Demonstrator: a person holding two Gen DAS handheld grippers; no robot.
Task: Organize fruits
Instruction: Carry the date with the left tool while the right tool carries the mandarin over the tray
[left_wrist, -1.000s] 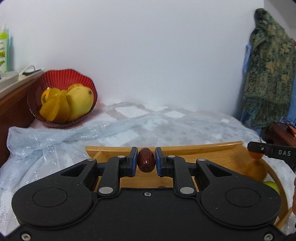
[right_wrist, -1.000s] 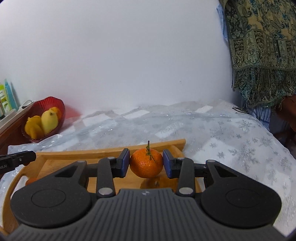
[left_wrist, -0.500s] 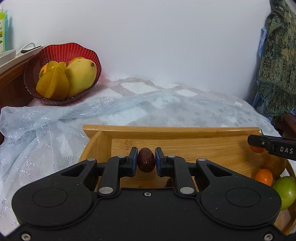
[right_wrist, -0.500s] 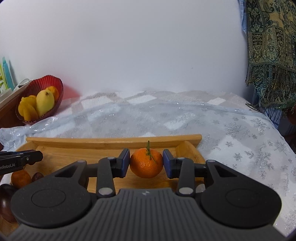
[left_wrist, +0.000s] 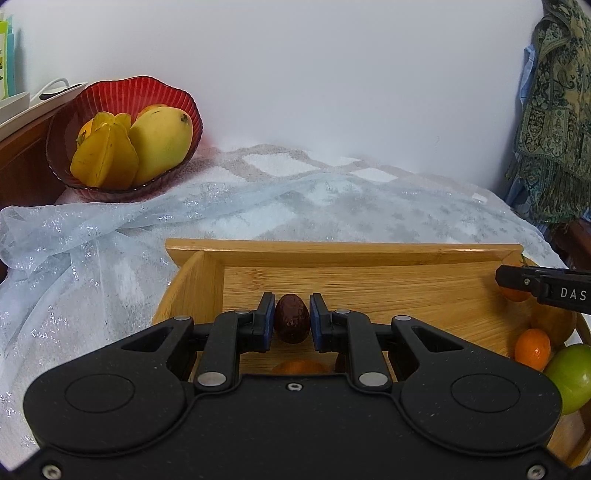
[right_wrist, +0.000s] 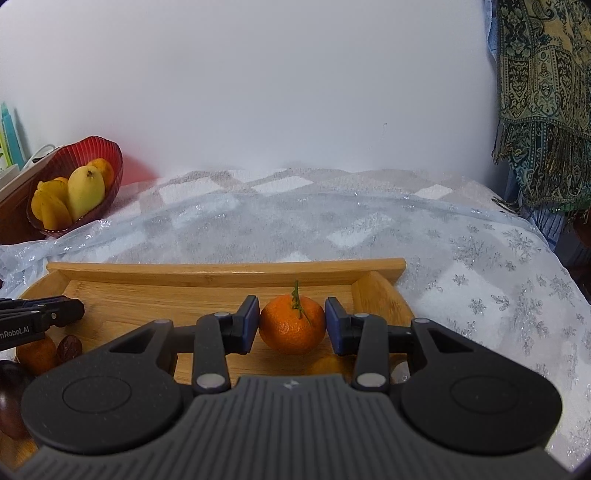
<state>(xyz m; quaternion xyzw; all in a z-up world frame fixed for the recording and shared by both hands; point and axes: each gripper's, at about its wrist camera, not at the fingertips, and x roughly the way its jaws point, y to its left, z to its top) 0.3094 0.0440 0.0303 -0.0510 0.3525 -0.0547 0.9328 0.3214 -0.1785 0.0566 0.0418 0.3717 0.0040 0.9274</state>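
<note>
My left gripper (left_wrist: 291, 319) is shut on a small dark brown date (left_wrist: 291, 317), held just above the left part of the wooden tray (left_wrist: 343, 249). In the right wrist view my right gripper (right_wrist: 291, 325) is shut on an orange mandarin (right_wrist: 288, 330) with a green stem, over the tray's (right_wrist: 225, 268) right part. A small orange fruit (left_wrist: 532, 349) and a green fruit (left_wrist: 569, 376) lie at the tray's right end. A date (right_wrist: 69, 347), an orange fruit (right_wrist: 37, 354) and a dark plum (right_wrist: 11, 402) lie at its left end.
A red glass bowl (left_wrist: 122, 96) with a mango (left_wrist: 162, 142) and starfruit stands at the back left by a wooden cabinet. A sparkly pale cloth (right_wrist: 461, 266) covers the surface. A patterned shawl (right_wrist: 543, 92) hangs at the right. The wall is close behind.
Both grippers sank and tipped downward toward the tray, so more of the tray floor and its fruits shows. Over the last half second both stay still, each holding its fruit.
</note>
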